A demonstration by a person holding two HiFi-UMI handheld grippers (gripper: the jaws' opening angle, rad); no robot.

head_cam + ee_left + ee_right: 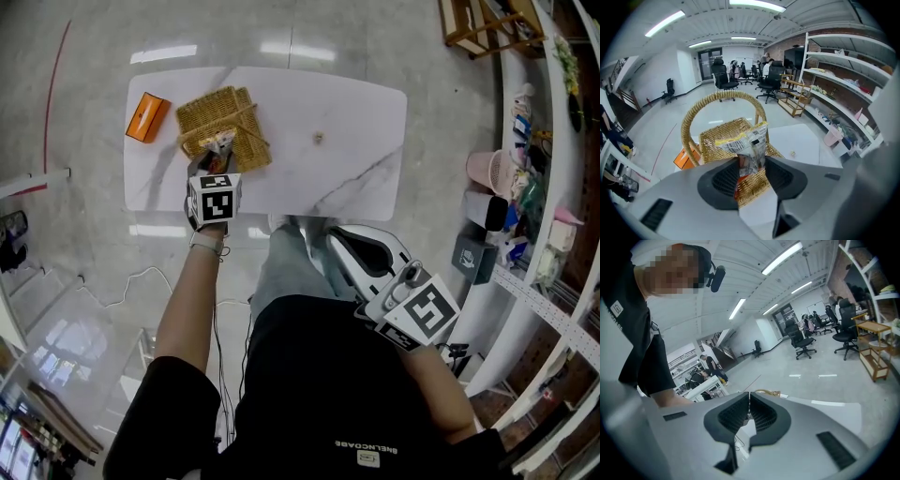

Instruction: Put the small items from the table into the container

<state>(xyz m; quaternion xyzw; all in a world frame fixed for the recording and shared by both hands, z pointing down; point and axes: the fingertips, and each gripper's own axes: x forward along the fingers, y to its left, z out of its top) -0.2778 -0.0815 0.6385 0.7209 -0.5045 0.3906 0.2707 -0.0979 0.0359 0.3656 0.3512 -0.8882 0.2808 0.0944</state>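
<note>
- The left gripper (pixel 751 164) has its jaws partly apart and clamped on a crinkled snack packet (pixel 751 144), which stands upright between the pads.
- The packet hangs over the wicker basket (pixel 723 136), just under its arched handle.
- The basket sits on the white marble table (pixel 361 108), beside an orange box (pixel 147 117).
- One small item (pixel 319 138) lies alone mid-table, well apart from the basket.
- The right gripper (pixel 749 397) is empty, its jaws together, and is held back by the person's body.
</note>
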